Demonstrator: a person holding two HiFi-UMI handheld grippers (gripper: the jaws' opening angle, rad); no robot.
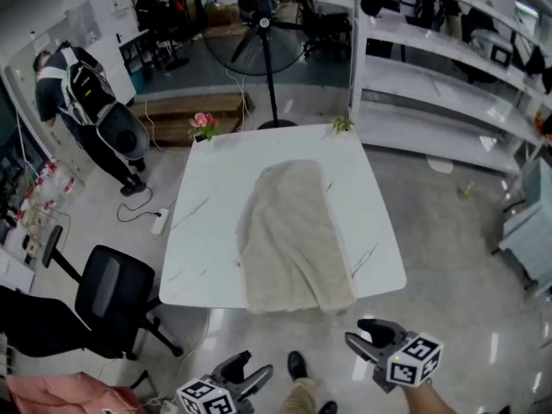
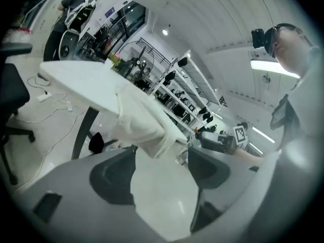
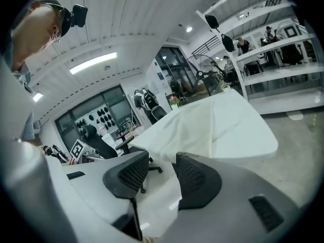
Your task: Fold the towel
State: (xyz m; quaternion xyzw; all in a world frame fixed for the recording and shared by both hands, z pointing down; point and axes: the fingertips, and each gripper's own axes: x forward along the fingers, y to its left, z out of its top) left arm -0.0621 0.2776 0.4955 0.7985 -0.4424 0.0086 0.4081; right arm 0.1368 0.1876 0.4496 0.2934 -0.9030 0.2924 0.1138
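Lengthwise on the white square worktop [image 1: 203, 231] lies a beige cloth towel [image 1: 293, 240], overhanging its near edge; left hand-held gripper [image 1: 247, 369] and right hand-held gripper [image 1: 366, 335] gape wide, empty.

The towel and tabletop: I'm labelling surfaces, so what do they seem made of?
The towel looks like soft beige cloth, matte, draping limply over the near edge. The tabletop looks like smooth white marble or marble-look laminate, with thin dark veins; which of the two, I cannot tell.
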